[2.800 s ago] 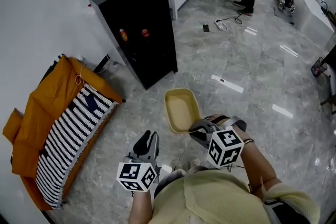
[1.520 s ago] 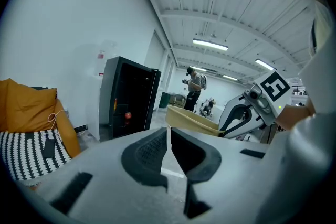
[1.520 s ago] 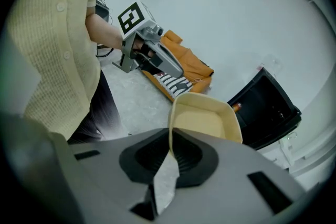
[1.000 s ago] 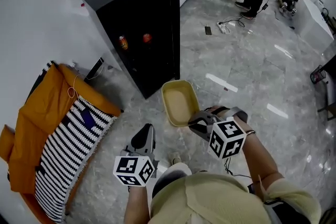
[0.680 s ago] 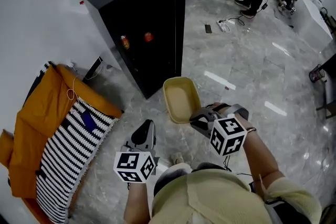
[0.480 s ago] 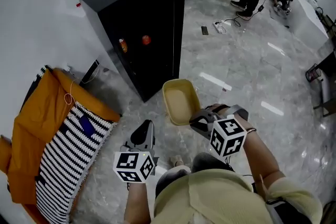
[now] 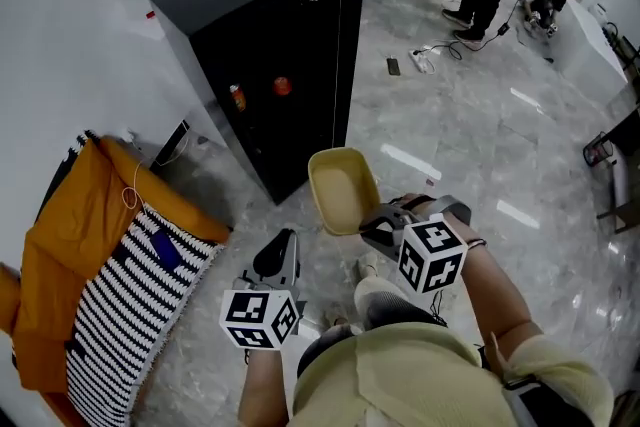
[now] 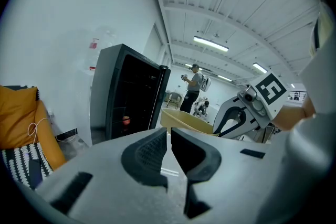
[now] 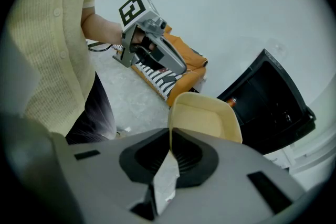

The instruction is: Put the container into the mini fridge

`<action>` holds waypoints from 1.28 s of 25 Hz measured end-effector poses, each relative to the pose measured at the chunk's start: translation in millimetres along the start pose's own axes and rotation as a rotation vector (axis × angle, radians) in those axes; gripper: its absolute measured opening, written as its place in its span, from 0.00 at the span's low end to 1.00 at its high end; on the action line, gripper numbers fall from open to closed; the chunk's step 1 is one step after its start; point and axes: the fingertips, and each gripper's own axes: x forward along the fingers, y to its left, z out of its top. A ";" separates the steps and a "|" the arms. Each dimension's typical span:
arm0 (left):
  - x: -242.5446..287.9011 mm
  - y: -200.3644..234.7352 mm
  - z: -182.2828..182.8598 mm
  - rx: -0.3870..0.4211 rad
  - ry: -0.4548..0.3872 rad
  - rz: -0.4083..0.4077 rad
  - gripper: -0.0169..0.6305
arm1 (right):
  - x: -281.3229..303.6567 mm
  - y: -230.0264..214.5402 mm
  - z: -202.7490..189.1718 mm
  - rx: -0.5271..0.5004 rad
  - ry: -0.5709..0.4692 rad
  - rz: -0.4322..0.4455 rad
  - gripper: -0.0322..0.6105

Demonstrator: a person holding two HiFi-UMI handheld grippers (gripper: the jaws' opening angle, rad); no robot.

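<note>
The black mini fridge [image 7: 270,65] sits larger and closer in the head view than it did a few seconds back. Its door stands open, and the dark opening now lies just ahead of both hand-held grippers, to the left. That reads as the person walking up to it, so the carry is nearly over and the placing itself is not yet begun.

The cream container [image 7: 342,190] has kept its place throughout. It juts forward from the right hand-held gripper [image 7: 372,235], whose jaws are pinched on the near rim. The wall stands upright between the pads, and the open side faces the head camera.

The left hand-held gripper [image 7: 283,243] travels alongside, left of the container and apart from it. Its jaws are drawn to a thin slit with nothing between them.

Inside the fridge, beyond the container, a small can [image 7: 237,97] and a red round item [image 7: 283,86] sit on a shelf. My guess is the container must go in clear of those two.
</note>
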 end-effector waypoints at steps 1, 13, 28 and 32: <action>3.2 2.3 2.4 0.002 -0.001 0.007 0.09 | 1.6 -4.6 -0.5 -0.004 -0.005 0.004 0.11; 49.6 9.8 34.4 0.020 -0.017 0.093 0.09 | 5.9 -71.7 -23.0 -0.110 -0.047 0.047 0.11; 124.6 0.6 63.7 0.043 -0.045 0.178 0.09 | -0.5 -146.2 -67.2 -0.227 -0.094 0.093 0.11; 141.0 3.8 74.2 0.060 -0.066 0.216 0.09 | 0.1 -164.1 -74.1 -0.249 -0.114 0.109 0.11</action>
